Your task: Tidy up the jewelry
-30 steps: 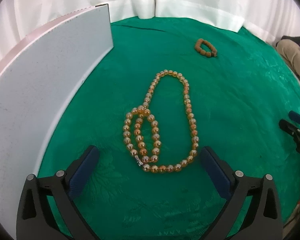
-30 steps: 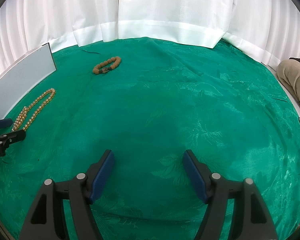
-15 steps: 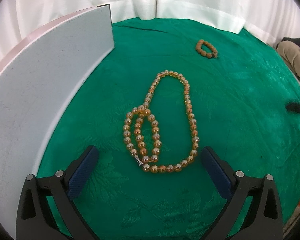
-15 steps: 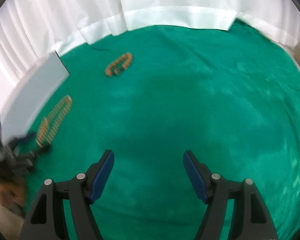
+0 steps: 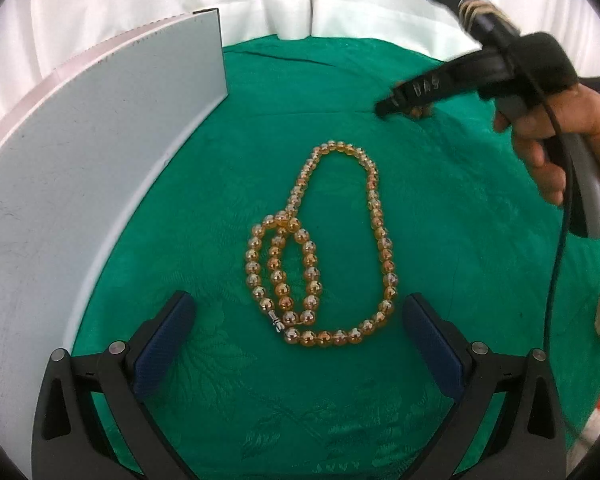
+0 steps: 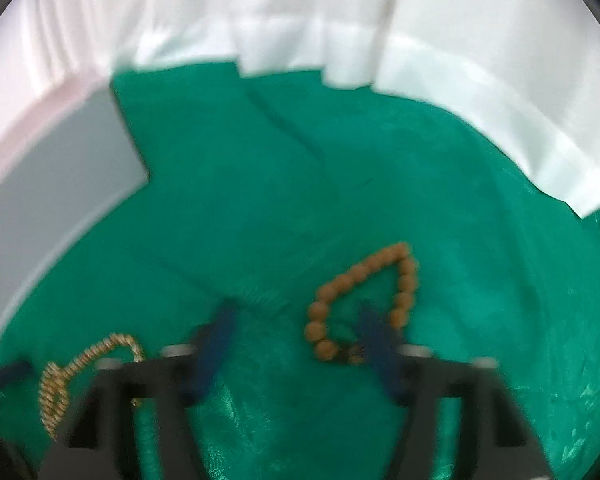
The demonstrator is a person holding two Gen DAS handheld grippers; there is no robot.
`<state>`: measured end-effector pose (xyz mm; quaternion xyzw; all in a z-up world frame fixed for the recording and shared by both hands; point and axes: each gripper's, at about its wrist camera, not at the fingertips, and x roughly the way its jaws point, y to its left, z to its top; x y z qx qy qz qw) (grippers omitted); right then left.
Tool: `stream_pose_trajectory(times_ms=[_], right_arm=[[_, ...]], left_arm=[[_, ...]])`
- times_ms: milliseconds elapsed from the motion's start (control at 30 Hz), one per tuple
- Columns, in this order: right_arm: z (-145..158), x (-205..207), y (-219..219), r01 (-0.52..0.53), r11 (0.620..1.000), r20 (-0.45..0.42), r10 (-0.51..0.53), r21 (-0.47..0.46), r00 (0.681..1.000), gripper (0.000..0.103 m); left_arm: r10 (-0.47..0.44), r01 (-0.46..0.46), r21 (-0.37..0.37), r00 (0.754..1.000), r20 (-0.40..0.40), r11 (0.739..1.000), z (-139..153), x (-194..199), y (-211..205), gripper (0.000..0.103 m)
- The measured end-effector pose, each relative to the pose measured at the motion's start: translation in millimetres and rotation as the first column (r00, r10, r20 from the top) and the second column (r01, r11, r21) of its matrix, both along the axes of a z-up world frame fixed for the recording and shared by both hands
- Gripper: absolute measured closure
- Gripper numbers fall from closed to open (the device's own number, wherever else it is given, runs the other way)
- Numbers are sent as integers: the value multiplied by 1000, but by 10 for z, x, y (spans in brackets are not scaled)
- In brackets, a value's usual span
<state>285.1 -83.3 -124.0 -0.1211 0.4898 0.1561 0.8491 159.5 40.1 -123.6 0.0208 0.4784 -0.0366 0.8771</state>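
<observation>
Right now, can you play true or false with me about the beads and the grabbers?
1. The long golden necklace lies on the green cloth. True.
2. The left gripper is squeezing the necklace. False: its jaws stand wide open, touching nothing.
3. The brown bracelet sits inside the white board. False: it lies on the cloth.
4. The right gripper is down by the bracelet. True.

One necklace [image 5: 324, 256], seemingly one bracelet [image 6: 364, 300]

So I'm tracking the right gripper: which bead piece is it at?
The small brown bead bracelet, at the right gripper, whose jaws have just been closing. The long amber necklace lies before the left gripper.
</observation>
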Motion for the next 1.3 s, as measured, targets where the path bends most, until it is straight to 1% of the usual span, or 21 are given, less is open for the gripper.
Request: stream_pose_trajectory(times_ms=[33, 67, 100, 200, 267, 300, 367, 400, 433, 467, 533, 567, 600, 633, 700, 767, 833, 900, 1033, 1133, 1300], right_arm=[[18, -43, -43, 14, 1000, 6, -14, 24, 1000, 80], [14, -74, -93, 25, 999, -18, -25, 31, 1000, 88], [30, -133, -171, 37, 998, -35, -36, 46, 999, 91], [56, -387, -432, 37, 991, -111, -23, 127, 994, 91], [67, -637, -672, 54, 976, -182, -14, 213, 983, 91], [75, -746, -788, 73, 962, -213, -16, 262, 977, 91], [118, -996, -1053, 118, 917, -263, -15, 380, 965, 91], [151, -1114, -1176, 136, 892, -273, -15, 431, 962, 91], [184, -1218, -1287, 153, 866, -280, -16, 476, 960, 91], [221, -1341, -1425, 175, 828, -289, -17, 532, 957, 91], [280, -1463, -1585, 200, 776, -295, -18, 599, 955, 91], [333, -1542, -1651, 205, 756, -287, -24, 622, 958, 91], [368, -1557, -1672, 207, 747, -277, -32, 632, 960, 91], [395, -1620, -1711, 209, 737, -267, -40, 642, 963, 91], [433, -1745, -1791, 218, 709, -259, -51, 671, 965, 91], [491, -1823, -1803, 211, 691, -243, -53, 691, 969, 91], [541, -1887, -1830, 202, 679, -229, -51, 706, 972, 91], [616, -1951, -1856, 191, 659, -220, -39, 727, 975, 91], [768, -2055, -1892, 164, 645, -186, -34, 746, 982, 91], [834, -2095, -1831, 148, 624, -171, -23, 767, 985, 91], [1042, -2156, -1660, 89, 636, -122, 8, 766, 992, 91]], left_arm=[[0, 0, 0, 1000, 0, 1000, -1, 4, -3, 1], [1, -1, 0, 1000, 0, 1000, -1, 5, -4, 1], [1, -1, 0, 1000, 0, 1000, -1, 6, -5, 1], [-1, 1, -4, 1000, -1, 1000, -2, 8, -3, 1], [-7, 7, -20, 1000, -3, 1000, 9, 9, 18, 1], [-10, 10, -26, 1000, -9, 1000, 16, 7, 27, 1], [-14, 13, -24, 999, -30, 1000, 30, 2, 27, 2], [-11, 10, -18, 999, -37, 1000, 43, -5, 22, 7], [-7, 7, -6, 999, -39, 1000, 54, -10, 13, 20], [-9, 9, 13, 999, -40, 1000, 83, -18, -10, 28], [-26, 26, 1, 998, -51, 1000, 133, -11, -47, 72], [-24, 25, 4, 998, -61, 1000, 143, 4, -61, 73], [-23, 23, -3, 998, -65, 1000, 145, 26, -58, 86], [-17, 16, -21, 998, -66, 1000, 153, 43, -37, 88], [10, -16, -93, 998, -64, 996, 213, 53, 42, 98], [41, -50, -187, 998, -54, 981, 341, 38, 137, 98], [57, -64, -240, 998, -34, 969, 487, 21, 199, 98], [68, -65, -269, 998, 2, 961, 679, -31, 226, 98], [68, -46, -315, 996, 58, 948, 1015, -106, 258, 98], [70, -29, -353, 992, 103, 935, 1285, -207, 288, 98], [90, -9, -396, 978, 186, 918, 1783, -410, 407, 98]])
